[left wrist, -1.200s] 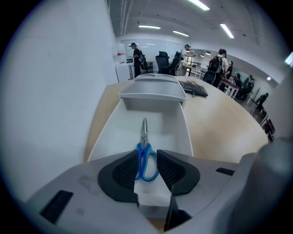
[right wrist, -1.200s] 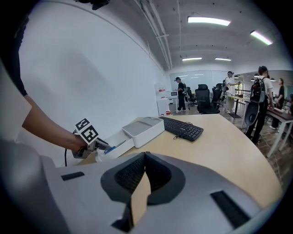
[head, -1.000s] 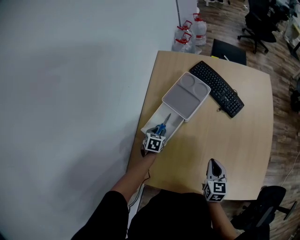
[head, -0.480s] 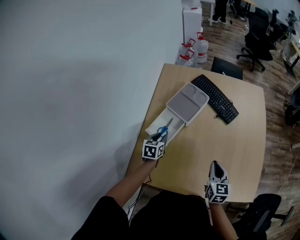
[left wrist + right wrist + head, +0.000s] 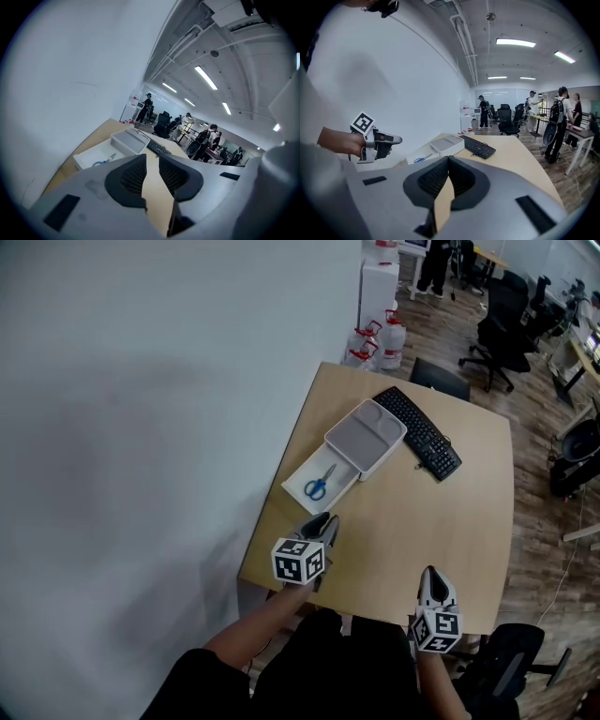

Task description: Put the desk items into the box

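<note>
One box [image 5: 334, 494] holds one pair of scissors [image 5: 316, 487]; one keyboard [image 5: 419, 432] lies beside it. The jaws of your left gripper [image 5: 323, 521] have just been closing but stand apart, empty. The jaws of your right gripper [image 5: 428, 575] press together, empty.

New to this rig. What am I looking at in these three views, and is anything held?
No robot: a person holds a two-jaw gripper in each hand. The top-down picture comes from a head camera; the other two come from cameras riding on each gripper, looking along its jaws. On the table are a white box with blue scissors inside, a grey tray over its far end, and a keyboard. The left gripper is open; its jaws have just been closing a little, with nothing between them. The right gripper is shut and empty.
</note>
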`<act>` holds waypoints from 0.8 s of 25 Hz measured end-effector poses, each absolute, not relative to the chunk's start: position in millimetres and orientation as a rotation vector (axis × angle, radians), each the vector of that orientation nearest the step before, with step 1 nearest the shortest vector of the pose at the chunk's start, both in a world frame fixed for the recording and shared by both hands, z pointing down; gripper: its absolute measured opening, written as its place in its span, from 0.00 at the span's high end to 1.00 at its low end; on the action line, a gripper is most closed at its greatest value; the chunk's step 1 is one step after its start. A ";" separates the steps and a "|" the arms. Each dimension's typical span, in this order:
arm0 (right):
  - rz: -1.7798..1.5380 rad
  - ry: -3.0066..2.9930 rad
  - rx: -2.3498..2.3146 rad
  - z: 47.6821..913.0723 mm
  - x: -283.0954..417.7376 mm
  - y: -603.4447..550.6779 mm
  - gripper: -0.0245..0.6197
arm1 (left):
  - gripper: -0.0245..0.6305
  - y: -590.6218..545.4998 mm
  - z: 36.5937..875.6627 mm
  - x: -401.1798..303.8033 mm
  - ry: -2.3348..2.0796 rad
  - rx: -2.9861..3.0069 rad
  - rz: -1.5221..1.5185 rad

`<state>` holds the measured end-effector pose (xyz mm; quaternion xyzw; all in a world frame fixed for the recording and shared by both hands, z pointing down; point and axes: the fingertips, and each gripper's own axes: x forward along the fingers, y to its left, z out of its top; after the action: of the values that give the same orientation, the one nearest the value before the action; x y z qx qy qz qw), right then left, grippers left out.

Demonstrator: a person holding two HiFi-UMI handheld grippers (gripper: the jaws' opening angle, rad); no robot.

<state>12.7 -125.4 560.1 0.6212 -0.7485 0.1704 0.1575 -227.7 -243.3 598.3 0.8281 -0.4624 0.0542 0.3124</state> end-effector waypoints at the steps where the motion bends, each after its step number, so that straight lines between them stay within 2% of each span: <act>1: 0.479 -2.147 1.786 556.3 12.7 -125.7 0.87 | 0.84 -235.3 590.8 -225.8 -1.221 2.189 0.112; 6: 0.483 -2.200 1.850 527.1 23.3 -120.5 0.87 | 0.93 -189.8 551.7 -213.6 -1.227 2.155 -0.063; 20: 0.361 -2.324 1.822 466.4 121.6 -18.7 0.87 | 0.94 -51.3 482.2 -54.4 -1.281 2.442 0.058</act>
<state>121.6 -18.7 466.4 0.6102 -0.7785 0.1209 0.0834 -54.4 -51.3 482.2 0.8691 -0.4559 0.0208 0.1907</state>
